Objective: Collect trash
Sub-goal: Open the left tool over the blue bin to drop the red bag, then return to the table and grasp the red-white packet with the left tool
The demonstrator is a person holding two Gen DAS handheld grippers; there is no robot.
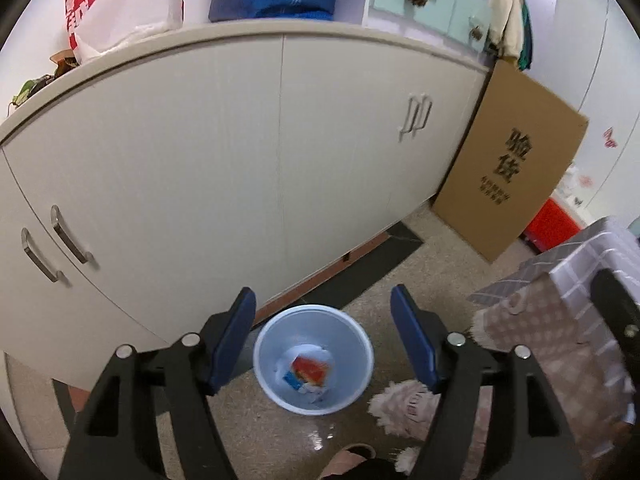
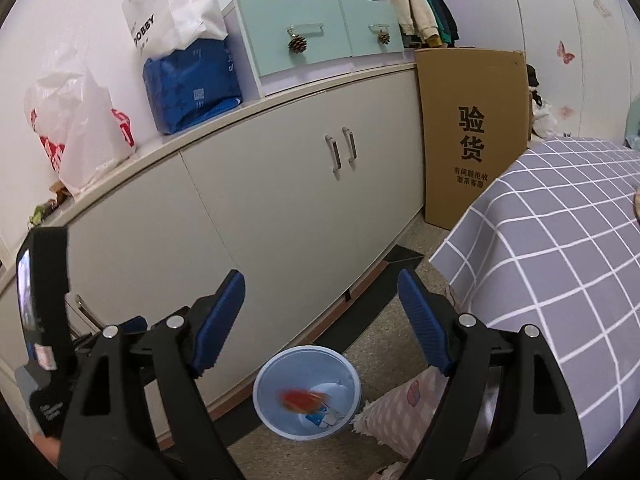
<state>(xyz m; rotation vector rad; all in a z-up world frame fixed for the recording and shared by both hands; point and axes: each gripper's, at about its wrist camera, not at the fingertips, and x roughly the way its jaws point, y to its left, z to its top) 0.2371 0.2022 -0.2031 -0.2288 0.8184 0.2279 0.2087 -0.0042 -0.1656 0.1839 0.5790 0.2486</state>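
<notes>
Both claws stand wide with nothing between their blue pads: the left gripper (image 1: 322, 344) and the right gripper (image 2: 320, 320) each look down over a pale blue wastebasket (image 1: 362, 376) on the speckled floor (image 1: 404, 280). Inside the basket lies the trash: a red-and-orange wrapper (image 1: 310, 371) on top of white paper scraps (image 1: 306, 354) and a small blue-and-white packet (image 1: 291, 380). In the right wrist view the wrapper (image 2: 298, 399) is a blurred red-orange smear near the basket's middle. The basket stands close to the foot of a long white cabinet (image 1: 200, 168), apart from it. To its right a frilled pink pillow (image 2: 400, 412) touches the rim, below a grey checked bedcover (image 2: 560, 240). A flat cardboard box (image 2: 472, 136) leans at the cabinet's far end. Floor shows between cabinet and bed.
</notes>
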